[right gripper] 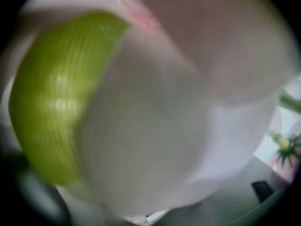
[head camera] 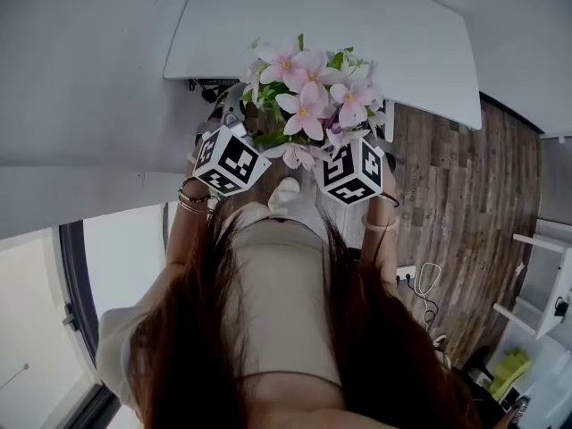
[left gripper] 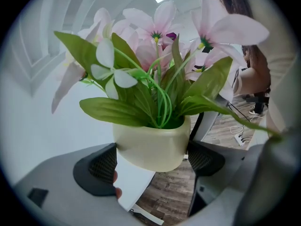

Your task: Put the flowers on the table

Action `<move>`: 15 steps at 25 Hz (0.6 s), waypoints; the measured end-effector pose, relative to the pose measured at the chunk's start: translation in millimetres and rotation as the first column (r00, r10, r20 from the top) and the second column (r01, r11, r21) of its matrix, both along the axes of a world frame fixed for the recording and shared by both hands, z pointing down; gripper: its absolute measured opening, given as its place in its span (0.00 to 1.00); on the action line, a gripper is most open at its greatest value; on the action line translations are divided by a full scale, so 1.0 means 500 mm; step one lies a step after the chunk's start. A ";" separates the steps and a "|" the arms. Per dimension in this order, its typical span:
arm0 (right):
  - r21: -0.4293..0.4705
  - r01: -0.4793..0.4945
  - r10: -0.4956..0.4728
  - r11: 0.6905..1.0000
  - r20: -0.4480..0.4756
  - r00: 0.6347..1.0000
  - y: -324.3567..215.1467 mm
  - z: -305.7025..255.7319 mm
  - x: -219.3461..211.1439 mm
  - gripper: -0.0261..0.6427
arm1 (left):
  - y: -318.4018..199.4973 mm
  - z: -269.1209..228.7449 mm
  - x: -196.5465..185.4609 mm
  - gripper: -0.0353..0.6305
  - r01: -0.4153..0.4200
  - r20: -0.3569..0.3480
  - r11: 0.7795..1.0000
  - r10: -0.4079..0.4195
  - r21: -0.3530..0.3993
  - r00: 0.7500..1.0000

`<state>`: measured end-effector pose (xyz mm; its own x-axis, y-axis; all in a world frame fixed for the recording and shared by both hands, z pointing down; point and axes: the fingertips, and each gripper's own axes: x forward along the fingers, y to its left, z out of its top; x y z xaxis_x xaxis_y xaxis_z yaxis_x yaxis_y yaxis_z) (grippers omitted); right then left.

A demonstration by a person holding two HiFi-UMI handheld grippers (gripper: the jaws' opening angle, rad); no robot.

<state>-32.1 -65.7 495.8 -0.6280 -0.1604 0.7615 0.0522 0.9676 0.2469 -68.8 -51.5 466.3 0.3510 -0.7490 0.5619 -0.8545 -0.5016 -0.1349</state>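
while the flowers (head camera: pixel 308 92) hang over the table (head camera: pixel 384 34) near its front edge, left gripper (left gripper: pixel 151 162) clamps their cream pot (left gripper: pixel 151 142) on both sides; petals (right gripper: pixel 188 107) smother right gripper (head camera: pixel 353 170), grip unreadable.

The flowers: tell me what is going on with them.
A person stands with a gripper in each hand and carries a pot of pink flowers. The left gripper has its jaws shut on the pale green pot and holds it upright in the air by the near edge of the white table, above the wooden floor. The right gripper is pushed in among the blooms. Its own view shows only blurred petals and a leaf, so its jaws cannot be read. The pot is not yet set down.
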 end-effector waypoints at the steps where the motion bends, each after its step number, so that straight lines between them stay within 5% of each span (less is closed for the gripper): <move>1: 0.000 0.008 -0.008 1.000 0.003 1.000 0.000 -0.002 -0.002 0.68 | 0.000 -0.002 -0.001 0.76 0.009 0.003 1.000 -0.009 -0.001 1.000; 15: 0.006 0.057 -0.057 0.998 0.024 0.998 -0.004 -0.003 -0.008 0.68 | 0.000 -0.005 -0.005 0.76 0.059 0.031 0.998 -0.059 -0.005 0.998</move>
